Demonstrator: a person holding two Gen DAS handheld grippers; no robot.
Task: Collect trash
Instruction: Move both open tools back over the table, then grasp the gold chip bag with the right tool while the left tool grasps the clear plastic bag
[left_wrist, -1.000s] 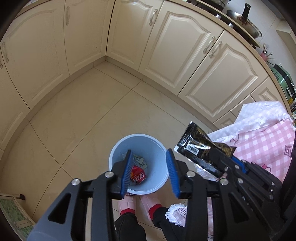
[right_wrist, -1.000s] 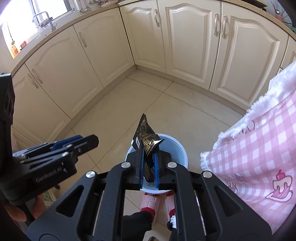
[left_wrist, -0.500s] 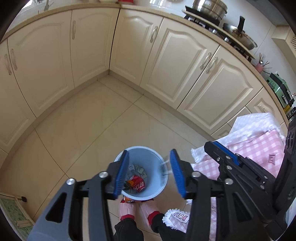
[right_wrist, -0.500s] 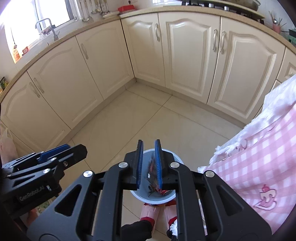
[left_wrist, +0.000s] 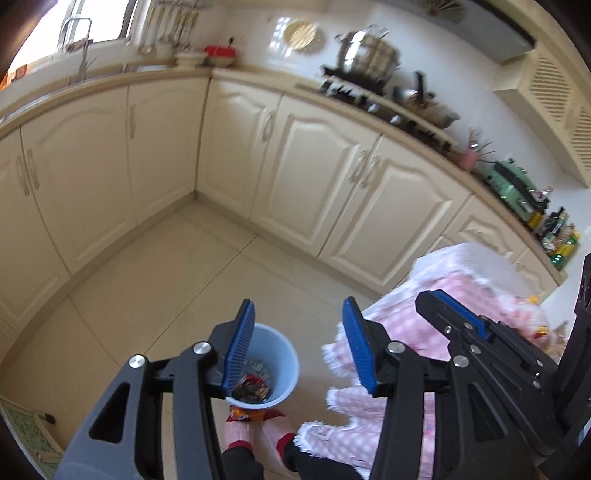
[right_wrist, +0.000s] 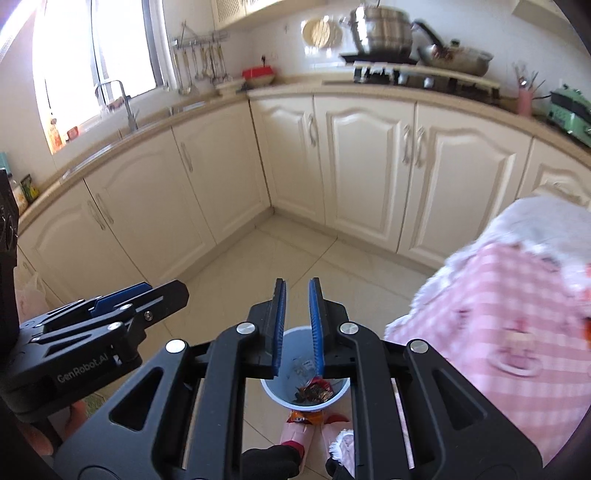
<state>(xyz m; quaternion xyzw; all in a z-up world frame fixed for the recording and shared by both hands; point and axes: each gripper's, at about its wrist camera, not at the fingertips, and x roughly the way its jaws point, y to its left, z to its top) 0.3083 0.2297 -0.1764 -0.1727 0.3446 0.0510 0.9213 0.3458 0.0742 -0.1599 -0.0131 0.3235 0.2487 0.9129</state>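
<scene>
1. Right gripper (right_wrist: 297, 325): jaws opening, narrow gap, nothing between the ribbed blue pads; empty because the wrappers already lie in the bin.
2. Left gripper (left_wrist: 297, 345): jaws opening, about half wide, nothing gripped.
3. Both point down over the pale blue plastic bin (right_wrist: 271, 387), a round tapered tub on the tiled floor.
4. Crinkly foil snack wrappers (right_wrist: 314, 393) sit inside; an orange wrapper (left_wrist: 245, 413) lies on the floor against the bin.
5. Pink checked cloth (right_wrist: 517, 314) with fringed edge drapes to the right.

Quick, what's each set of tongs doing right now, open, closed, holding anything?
Left tongs: open and opening wider, nothing between the blue pads.
Right tongs: narrowly open and opening, empty.
</scene>
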